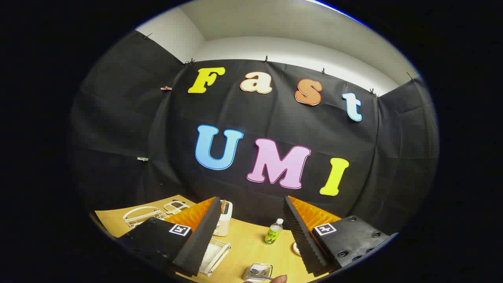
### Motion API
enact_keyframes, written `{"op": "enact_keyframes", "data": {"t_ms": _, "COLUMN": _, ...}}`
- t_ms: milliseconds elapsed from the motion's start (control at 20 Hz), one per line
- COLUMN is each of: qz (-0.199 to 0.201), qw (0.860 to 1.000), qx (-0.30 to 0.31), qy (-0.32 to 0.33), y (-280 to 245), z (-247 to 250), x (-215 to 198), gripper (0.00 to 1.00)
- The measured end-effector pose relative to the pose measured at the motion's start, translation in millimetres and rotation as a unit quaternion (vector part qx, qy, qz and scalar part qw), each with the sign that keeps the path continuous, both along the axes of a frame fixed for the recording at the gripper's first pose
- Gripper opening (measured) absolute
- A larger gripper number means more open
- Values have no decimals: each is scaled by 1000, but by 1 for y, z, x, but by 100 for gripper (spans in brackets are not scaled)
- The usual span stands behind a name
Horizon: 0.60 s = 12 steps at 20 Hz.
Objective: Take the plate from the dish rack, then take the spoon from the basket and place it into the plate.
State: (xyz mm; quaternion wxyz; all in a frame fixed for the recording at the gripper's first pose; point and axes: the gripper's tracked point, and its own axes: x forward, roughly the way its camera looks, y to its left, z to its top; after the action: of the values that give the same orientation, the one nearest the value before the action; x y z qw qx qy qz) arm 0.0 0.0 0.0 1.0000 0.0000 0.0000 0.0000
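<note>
Mostly hidden: the dish rack (214,255) sat just ahead of the left finger, which covered much of it; white wire bars showed beside that finger's inner edge, and whether a plate stood in it could not be told.
Plate: a small pale round edge (295,248) peeked out from behind the right finger; too little showed to say what it was.
Basket: a small wire basket (258,272) lay on the wooden table (247,239) between the fingers, close in, its near side cut off.
Spoon: something metallic with a thin handle (262,275) lay in that basket; its shape was hard to make out.
Hand: a fingertip (278,279) of a person showed just beside the basket's near corner, the remainder cut off.
Gripper: the gripper (251,239) was tilted upward, looking more at the booth's wall than at the table; its jaws stood wide apart and held nothing.
Between the fingers, farther off: a small bottle (272,232) with a green label and white cap stood upright on the table.
Beside the left finger: a white container (224,220) with a brownish stick rising from it stood partly hidden behind that finger's tip.
Beyond the left finger: a white wire frame (141,216) and a small tray (175,205) holding brownish bits lay near the table's far corner, too small to read clearly.
</note>
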Motion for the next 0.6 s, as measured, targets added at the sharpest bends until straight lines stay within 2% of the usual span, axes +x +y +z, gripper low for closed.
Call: {"op": "enact_keyframes", "data": {"t_ms": 600, "qz": -4, "qw": 1000, "qx": 1, "qy": 6, "y": 5, "z": -1, "x": 3, "gripper": 98}}
